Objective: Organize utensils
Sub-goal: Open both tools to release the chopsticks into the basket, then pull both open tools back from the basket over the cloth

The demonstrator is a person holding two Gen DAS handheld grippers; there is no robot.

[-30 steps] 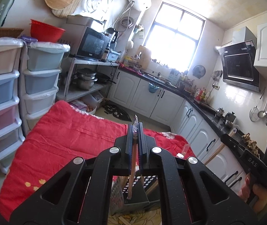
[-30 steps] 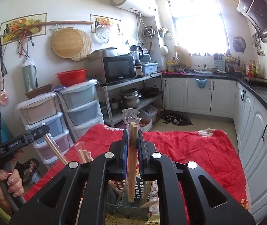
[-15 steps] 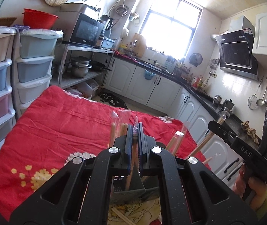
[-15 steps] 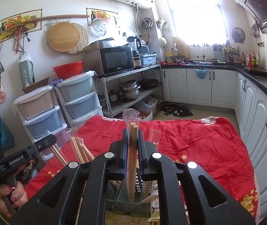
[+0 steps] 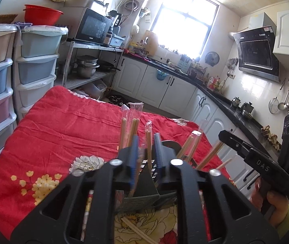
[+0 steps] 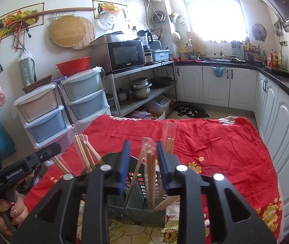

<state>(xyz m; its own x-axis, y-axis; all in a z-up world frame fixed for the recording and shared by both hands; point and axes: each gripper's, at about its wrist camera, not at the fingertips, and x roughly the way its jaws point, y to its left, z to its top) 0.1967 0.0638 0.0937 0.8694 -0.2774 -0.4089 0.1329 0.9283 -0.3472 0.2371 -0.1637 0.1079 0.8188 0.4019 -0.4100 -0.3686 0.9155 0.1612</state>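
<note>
A dark slotted utensil holder (image 5: 144,195) (image 6: 142,203) stands on the red flowered tablecloth (image 5: 67,130). Several wrapped wooden chopstick pairs (image 5: 128,130) (image 6: 83,152) stand upright in it. My left gripper (image 5: 146,142) is open just above the holder, with one wrapped pair (image 5: 148,142) standing free between its jaws. My right gripper (image 6: 143,150) is open too, with a wrapped pair (image 6: 150,170) standing free between its jaws inside the holder. Each gripper shows at the edge of the other's view.
Loose chopsticks (image 5: 136,227) lie on the cloth in front of the holder. Plastic drawer towers (image 6: 83,95) and a metal shelf with a microwave (image 6: 126,55) stand at the left. White cabinets (image 6: 215,85) line the back and right.
Both grippers have lowered onto the holder and opened. The chopstick pair each one held now stands free in the holder.
</note>
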